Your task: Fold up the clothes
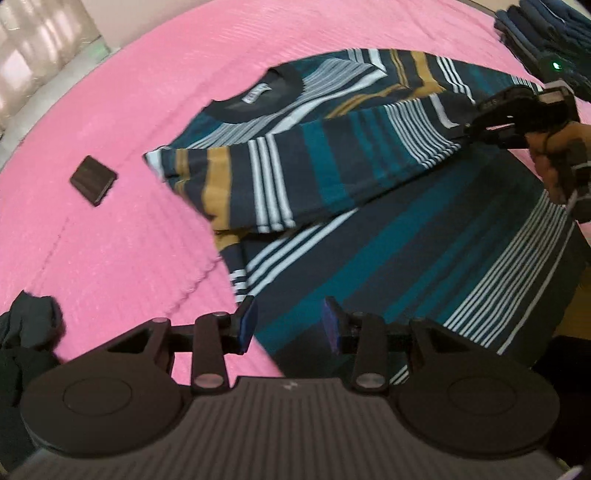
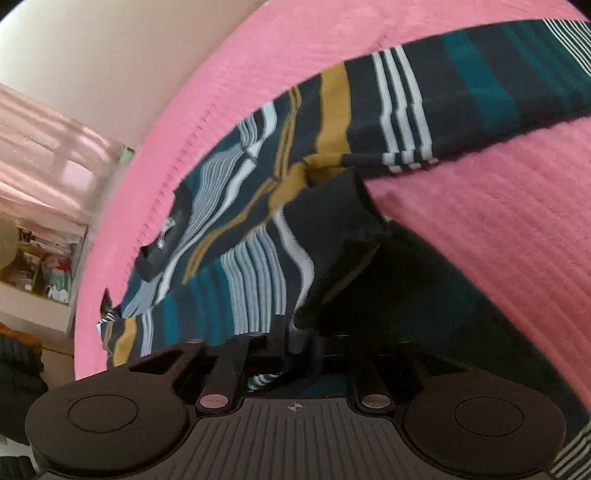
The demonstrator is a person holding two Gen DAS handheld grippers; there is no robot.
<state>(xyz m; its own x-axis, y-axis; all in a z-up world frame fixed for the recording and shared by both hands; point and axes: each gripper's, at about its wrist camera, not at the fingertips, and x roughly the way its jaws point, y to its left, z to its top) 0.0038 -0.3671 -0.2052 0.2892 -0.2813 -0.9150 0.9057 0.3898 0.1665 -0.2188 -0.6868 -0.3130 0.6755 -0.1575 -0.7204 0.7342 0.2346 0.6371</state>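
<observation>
A striped sweater (image 1: pixel 369 236) in navy, teal, white and mustard lies on the pink bedspread (image 1: pixel 122 229), collar at the far side. One sleeve (image 1: pixel 314 173) is folded across its body. My left gripper (image 1: pixel 288 325) is open and empty, just above the sweater's near hem edge. My right gripper (image 1: pixel 476 127) is shut on the sleeve's cuff end at the right. In the right wrist view the sweater (image 2: pixel 258 229) fills the middle, and the right gripper (image 2: pixel 295 339) pinches dark fabric that hides its fingertips.
A small dark square object (image 1: pixel 93 180) lies on the bedspread left of the sweater. A dark garment (image 1: pixel 26 332) sits at the near left. Folded blue clothes (image 1: pixel 546 33) are stacked at the far right. A wall and a shelf (image 2: pixel 44 266) stand beyond the bed.
</observation>
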